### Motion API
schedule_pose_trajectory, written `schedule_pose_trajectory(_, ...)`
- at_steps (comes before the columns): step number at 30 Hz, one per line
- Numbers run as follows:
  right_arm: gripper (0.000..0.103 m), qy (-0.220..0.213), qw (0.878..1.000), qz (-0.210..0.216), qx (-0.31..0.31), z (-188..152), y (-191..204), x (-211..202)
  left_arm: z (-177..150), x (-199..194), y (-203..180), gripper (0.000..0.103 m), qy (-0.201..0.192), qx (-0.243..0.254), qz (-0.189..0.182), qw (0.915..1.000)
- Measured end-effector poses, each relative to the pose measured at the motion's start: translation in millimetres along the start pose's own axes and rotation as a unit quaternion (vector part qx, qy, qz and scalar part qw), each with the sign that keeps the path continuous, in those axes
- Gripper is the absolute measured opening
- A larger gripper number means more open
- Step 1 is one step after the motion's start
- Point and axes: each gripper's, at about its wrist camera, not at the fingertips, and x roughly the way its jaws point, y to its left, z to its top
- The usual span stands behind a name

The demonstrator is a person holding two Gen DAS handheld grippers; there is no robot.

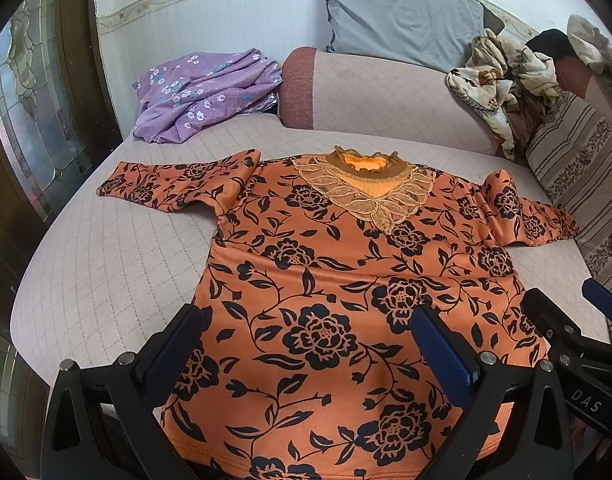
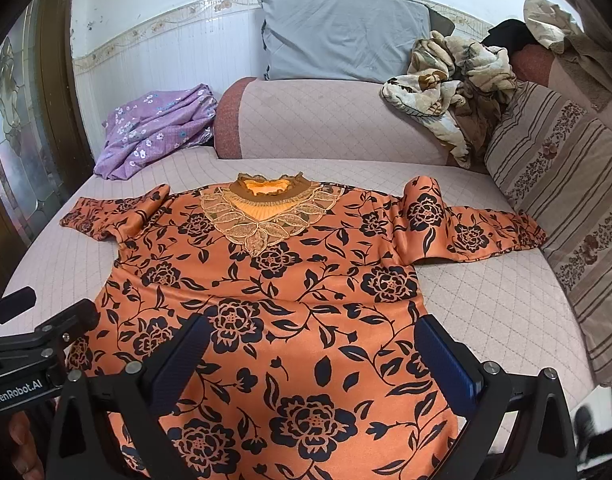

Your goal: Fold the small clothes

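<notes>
the orange floral blouse lies face up on the quilted sofa seat, sleeves spread wide, ready for folding. the left gripper and right gripper hover over its hem, jaws open and holding nothing, likely poised to pick an edge.

Both grippers hang low and side by side, pointing forward the same way. The left gripper has its jaws spread wide, nothing between the blue pads. The right gripper is spread just as wide, also holding nothing, its neighbour close on its left.
</notes>
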Motion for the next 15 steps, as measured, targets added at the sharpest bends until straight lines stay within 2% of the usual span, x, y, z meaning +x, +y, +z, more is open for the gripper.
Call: schedule_pose_trajectory(15, 0.103, 0.002, 1.000, -0.001, -0.001, 0.6, 0.8, 0.8, 0.7, 0.3, -1.6, 0.103, -0.001, 0.000, 0.002, 1.0000)
